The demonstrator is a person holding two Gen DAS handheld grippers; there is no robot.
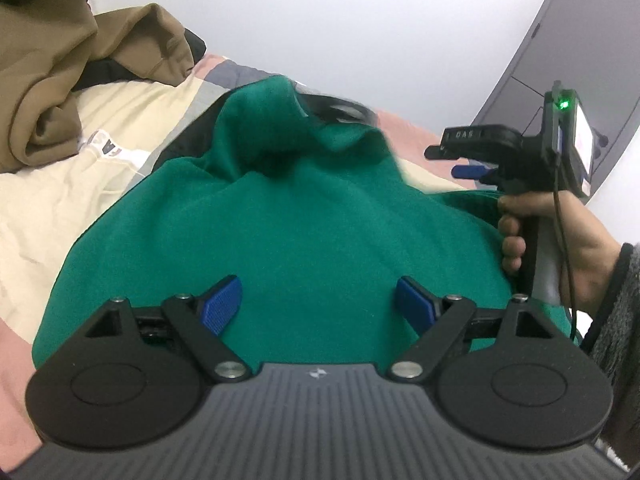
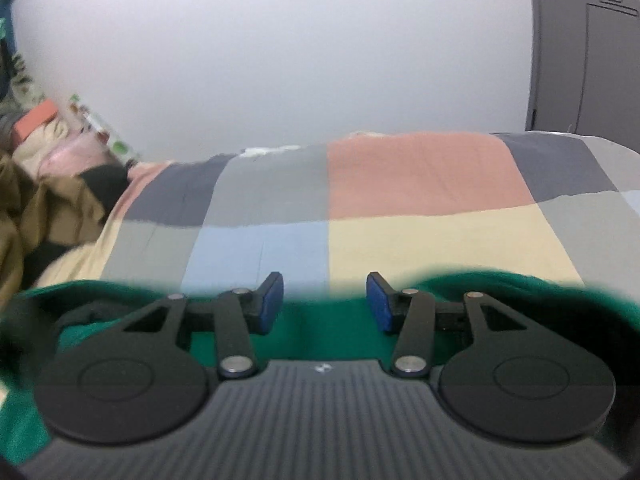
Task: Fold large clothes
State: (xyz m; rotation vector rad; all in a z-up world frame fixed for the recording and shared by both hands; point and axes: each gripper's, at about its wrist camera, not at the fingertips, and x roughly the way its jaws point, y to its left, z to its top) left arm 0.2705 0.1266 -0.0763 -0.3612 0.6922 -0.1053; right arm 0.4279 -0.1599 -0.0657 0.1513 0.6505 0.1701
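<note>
A large green garment (image 1: 288,232) lies bunched on the bed, with a raised fold at its far end. My left gripper (image 1: 319,284) hovers over its near part, jaws wide apart and nothing between the blue pads (image 1: 222,300). In the left wrist view a hand (image 1: 580,248) holds the right gripper (image 1: 468,160) over the garment's right edge. In the right wrist view my right gripper (image 2: 325,284) stands above the green garment's (image 2: 332,332) far edge. Its jaws are partly apart and the pads press on nothing.
A patchwork quilt (image 2: 400,184) of pink, grey, blue and cream squares covers the bed. A brown garment (image 1: 48,60) is heaped at the left, over something black. A dark wardrobe (image 2: 584,60) stands at the right against the white wall.
</note>
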